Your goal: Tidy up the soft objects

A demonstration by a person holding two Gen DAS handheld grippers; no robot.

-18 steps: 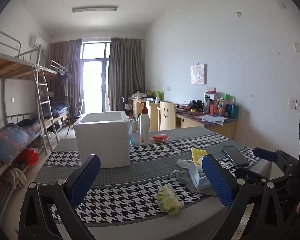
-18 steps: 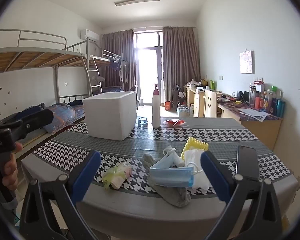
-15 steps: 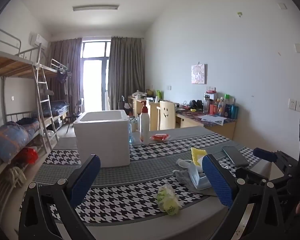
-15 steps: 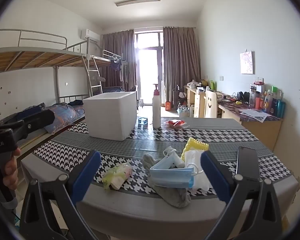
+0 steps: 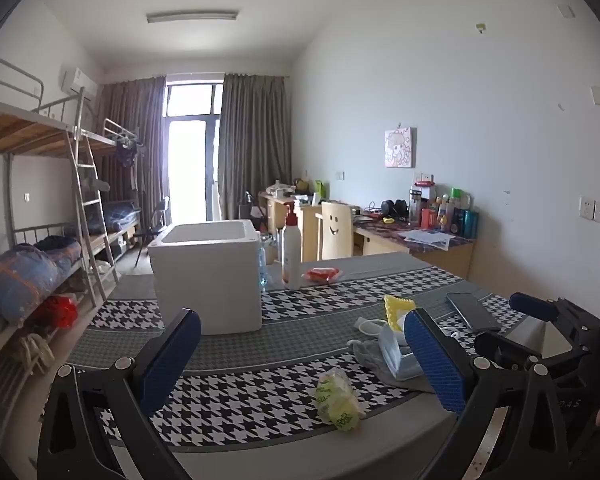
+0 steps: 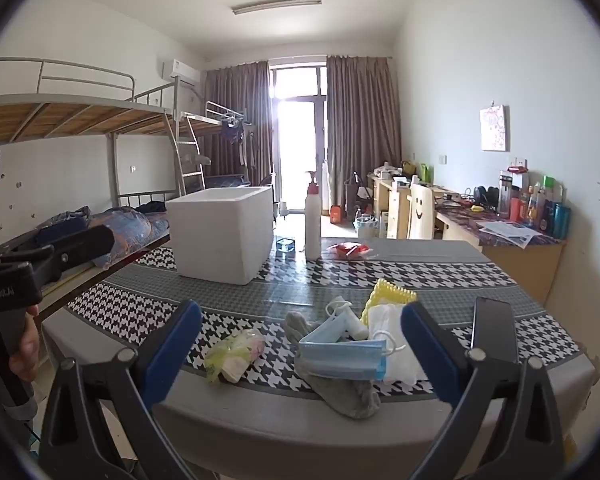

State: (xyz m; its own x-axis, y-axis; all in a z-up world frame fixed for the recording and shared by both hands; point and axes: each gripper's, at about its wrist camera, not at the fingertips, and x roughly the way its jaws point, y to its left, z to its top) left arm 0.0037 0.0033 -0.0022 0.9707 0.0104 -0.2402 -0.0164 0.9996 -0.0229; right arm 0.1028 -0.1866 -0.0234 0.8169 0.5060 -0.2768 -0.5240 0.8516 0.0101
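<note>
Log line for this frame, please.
phase: pre-grasp | left tongs: open, empty | right tongs: open, empty | blue mask atop grey sock | white foam box: behind pile

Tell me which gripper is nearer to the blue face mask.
Right. The right gripper frames the blue face mask between its open jaws; the left gripper hovers leftward, the mask by its right jaw.

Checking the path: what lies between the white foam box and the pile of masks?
Only bare houndstooth tablecloth lies between the white foam box and the pile of masks, as the right wrist view shows.
</note>
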